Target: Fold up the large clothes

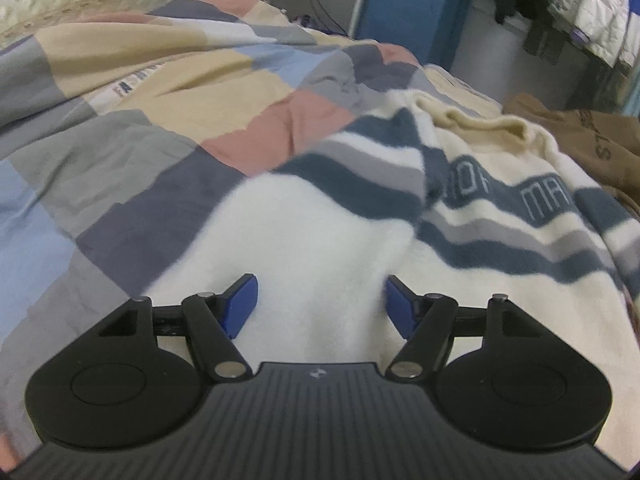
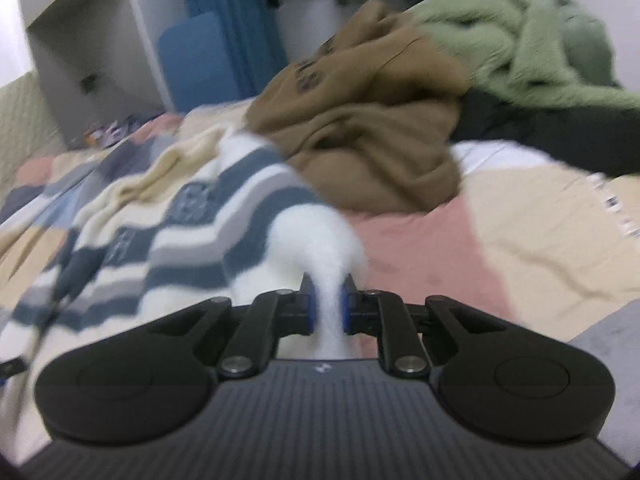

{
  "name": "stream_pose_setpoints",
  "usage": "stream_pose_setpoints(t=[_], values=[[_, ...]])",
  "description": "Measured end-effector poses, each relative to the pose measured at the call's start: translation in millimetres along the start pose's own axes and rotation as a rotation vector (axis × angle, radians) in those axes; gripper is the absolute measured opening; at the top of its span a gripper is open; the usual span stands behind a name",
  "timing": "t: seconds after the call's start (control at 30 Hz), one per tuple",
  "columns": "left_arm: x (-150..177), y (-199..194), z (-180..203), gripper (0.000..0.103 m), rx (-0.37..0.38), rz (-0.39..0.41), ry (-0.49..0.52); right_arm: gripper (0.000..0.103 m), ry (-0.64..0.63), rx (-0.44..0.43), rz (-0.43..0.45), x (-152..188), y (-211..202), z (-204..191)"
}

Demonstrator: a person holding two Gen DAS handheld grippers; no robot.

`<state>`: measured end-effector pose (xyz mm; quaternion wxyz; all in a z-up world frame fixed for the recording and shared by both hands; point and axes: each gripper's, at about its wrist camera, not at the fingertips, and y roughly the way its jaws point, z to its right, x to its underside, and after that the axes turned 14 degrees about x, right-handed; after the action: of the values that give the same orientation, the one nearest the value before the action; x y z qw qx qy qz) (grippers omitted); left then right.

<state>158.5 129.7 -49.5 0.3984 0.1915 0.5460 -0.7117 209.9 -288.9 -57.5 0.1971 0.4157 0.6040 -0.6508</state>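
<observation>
Sweater (image 1: pixel 500 216), cream with blue-grey stripes, lies spread on your bed (image 1: pixel 120 160). Your right gripper (image 2: pixel 327 304) has its jaws pinched on a white fold; your left gripper (image 1: pixel 320 304) hovers above, jaws wide.

"MA" on striped sweater (image 1: pixel 500 216), other lettering unreadable

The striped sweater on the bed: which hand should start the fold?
Probably the right. Its fingers are already pinched shut on a white fold of the striped sweater. The left gripper hangs open above the white part, gripping nothing, so it would need to grab first.
</observation>
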Motion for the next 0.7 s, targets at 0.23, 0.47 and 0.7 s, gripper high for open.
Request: stream_pose_setpoints(t=[0.23, 0.47, 0.7], values=[[0, 15, -3, 0.074, -0.099, -0.001, 0.048, 0.015, 0.074, 0.089, 0.000, -10, 25, 23], [-16, 22, -16, 0.012, -0.070, 0.014, 0.001, 0.015, -0.003, 0.110, 0.009, -13, 28, 12], [-74, -9, -43, 0.007, -0.105, 0.192, -0.045, 0.015, -0.032, 0.089, 0.046, -62, 22, 24]])
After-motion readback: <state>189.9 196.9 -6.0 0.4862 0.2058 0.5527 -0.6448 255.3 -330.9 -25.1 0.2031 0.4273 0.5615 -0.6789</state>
